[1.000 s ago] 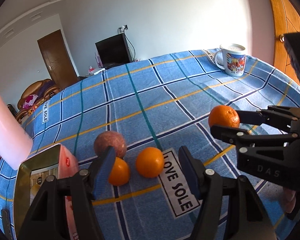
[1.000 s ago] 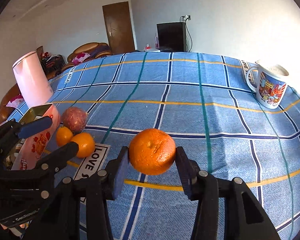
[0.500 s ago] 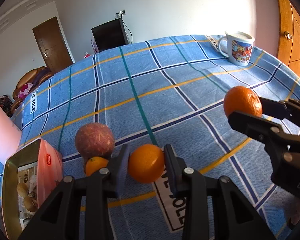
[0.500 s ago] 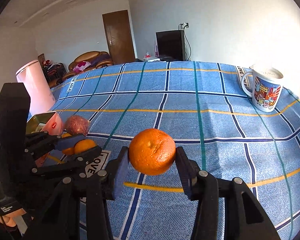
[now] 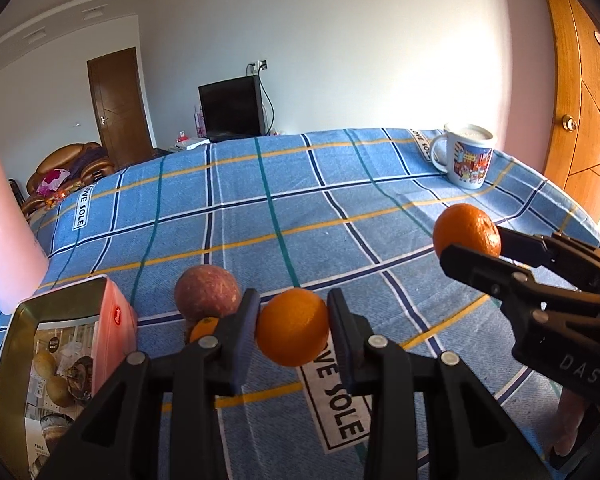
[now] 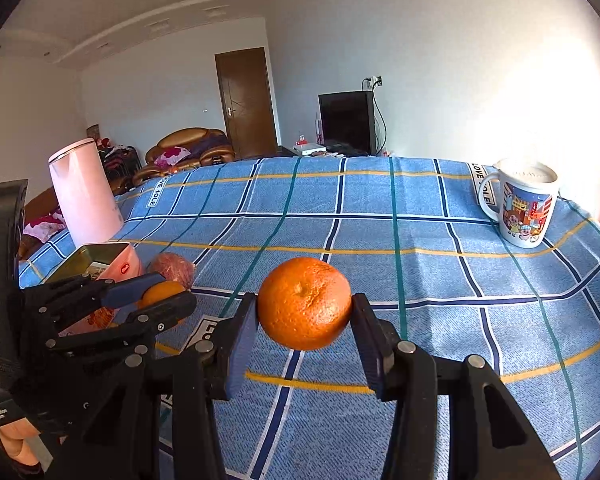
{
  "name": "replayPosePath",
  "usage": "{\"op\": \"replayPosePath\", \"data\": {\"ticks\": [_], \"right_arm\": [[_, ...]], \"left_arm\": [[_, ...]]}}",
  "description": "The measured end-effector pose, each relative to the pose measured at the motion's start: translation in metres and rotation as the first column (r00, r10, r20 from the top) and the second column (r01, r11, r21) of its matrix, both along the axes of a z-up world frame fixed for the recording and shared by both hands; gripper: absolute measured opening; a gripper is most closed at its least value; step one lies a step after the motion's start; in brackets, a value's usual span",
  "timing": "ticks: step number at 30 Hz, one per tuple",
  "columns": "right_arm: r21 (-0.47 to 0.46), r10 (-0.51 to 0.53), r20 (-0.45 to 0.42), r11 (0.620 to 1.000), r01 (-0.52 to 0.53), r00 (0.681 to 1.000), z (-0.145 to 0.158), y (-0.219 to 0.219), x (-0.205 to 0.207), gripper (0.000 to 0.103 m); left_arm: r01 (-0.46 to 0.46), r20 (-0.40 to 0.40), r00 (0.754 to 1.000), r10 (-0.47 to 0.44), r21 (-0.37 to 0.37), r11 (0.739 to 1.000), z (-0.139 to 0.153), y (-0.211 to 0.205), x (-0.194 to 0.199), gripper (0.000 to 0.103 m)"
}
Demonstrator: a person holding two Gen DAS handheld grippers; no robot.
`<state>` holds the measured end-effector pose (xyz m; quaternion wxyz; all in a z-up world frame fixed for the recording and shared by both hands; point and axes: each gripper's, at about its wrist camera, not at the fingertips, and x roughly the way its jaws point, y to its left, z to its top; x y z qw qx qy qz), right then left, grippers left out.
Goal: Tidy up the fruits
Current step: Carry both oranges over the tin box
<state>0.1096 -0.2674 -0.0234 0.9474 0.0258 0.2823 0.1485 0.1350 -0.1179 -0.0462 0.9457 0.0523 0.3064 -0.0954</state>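
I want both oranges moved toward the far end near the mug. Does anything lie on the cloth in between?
Nothing visible does. Between the round orange in the right gripper, the one in the left gripper, and the white cartoon-printed mug lies bare blue checked tablecloth.

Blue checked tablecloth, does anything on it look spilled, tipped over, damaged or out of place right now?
Nothing stands out. The mug and the pink jug stand upright, and the tablecloth shows no spill. The pink tin lies flat beside the loose fruit; no fruit looks damaged.
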Motion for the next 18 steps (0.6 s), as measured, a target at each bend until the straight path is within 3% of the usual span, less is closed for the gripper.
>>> {"op": "replayPosePath", "data": {"ticks": [18], "right_arm": [[-0.001,0.002,0.115,1.0,-0.002,0.993,0.009,0.0,-0.02,0.049]], "left_arm": [[-0.036,0.124,0.992,0.035,0.002,0.999,0.011,0.003,-0.023,0.036]]}}
